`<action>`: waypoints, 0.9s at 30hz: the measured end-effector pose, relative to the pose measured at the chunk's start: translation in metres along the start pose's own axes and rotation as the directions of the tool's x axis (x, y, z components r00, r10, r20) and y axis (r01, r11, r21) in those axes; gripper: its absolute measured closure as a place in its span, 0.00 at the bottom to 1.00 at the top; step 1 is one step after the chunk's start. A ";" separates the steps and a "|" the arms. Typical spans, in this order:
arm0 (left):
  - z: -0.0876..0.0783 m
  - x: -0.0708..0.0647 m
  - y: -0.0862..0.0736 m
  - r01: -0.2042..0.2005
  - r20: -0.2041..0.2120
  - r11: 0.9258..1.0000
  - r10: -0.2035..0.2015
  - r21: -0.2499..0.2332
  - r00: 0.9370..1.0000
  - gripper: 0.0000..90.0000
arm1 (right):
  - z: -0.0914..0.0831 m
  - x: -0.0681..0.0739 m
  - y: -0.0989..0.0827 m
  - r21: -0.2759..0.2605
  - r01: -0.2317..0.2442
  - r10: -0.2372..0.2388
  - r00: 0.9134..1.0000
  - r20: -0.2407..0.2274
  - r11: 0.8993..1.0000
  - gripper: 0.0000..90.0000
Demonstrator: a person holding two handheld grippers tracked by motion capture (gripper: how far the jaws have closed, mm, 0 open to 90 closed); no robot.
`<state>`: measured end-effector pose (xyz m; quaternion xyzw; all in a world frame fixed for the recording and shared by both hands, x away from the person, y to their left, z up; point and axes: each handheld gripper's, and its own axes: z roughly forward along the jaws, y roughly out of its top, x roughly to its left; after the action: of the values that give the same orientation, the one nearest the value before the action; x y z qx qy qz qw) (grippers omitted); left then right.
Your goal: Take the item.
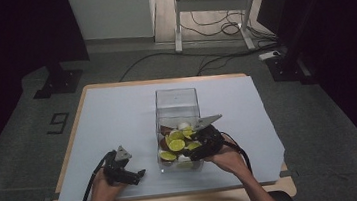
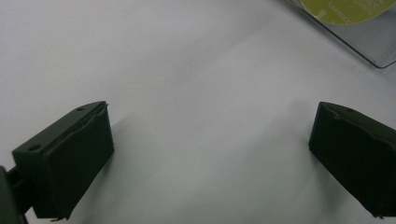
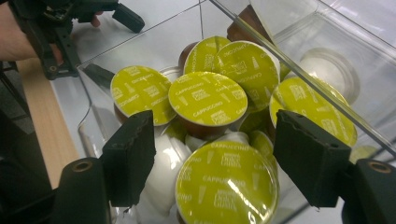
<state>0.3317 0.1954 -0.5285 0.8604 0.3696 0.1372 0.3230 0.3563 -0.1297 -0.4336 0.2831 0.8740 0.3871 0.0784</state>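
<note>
worktop (image 1: 117,112), white-covered: clear bin (image 3: 140,46) at centre, heaped with cappuccino capsules (image 3: 208,100). right gripper (image 3: 215,158) inside, jaws apart, probably astride the nearest capsule; close squarely on its rim. left gripper (image 2: 210,154) gaping, idle beside the bin.

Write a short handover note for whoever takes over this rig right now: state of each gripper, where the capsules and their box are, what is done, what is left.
Left gripper: open, empty, resting on the white table cover left of the clear box.
Right gripper: open, jaws either side of a green-lidded capsule at the box's near end, not closed on it.
Capsules: all piled in the box; none on the cover.
Done: nothing picked.
Left: probably close on a capsule and lift it out.
</note>
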 end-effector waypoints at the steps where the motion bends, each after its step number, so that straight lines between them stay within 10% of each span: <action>1: 0.000 0.000 0.000 0.000 0.000 1.000 0.000 0.000 1.000 0.00 | 0.002 0.000 0.001 0.003 0.001 -0.001 1.000 0.002 1.000 0.35; 27: 0.000 0.000 0.000 0.001 0.000 1.000 -0.001 0.000 1.000 0.00 | 0.050 0.007 0.022 0.164 0.028 -0.032 0.999 0.021 0.986 0.39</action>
<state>0.3316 0.1953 -0.5285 0.8603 0.3700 0.1373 0.3228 0.3780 -0.0831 -0.4515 0.2801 0.9059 0.3097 0.0710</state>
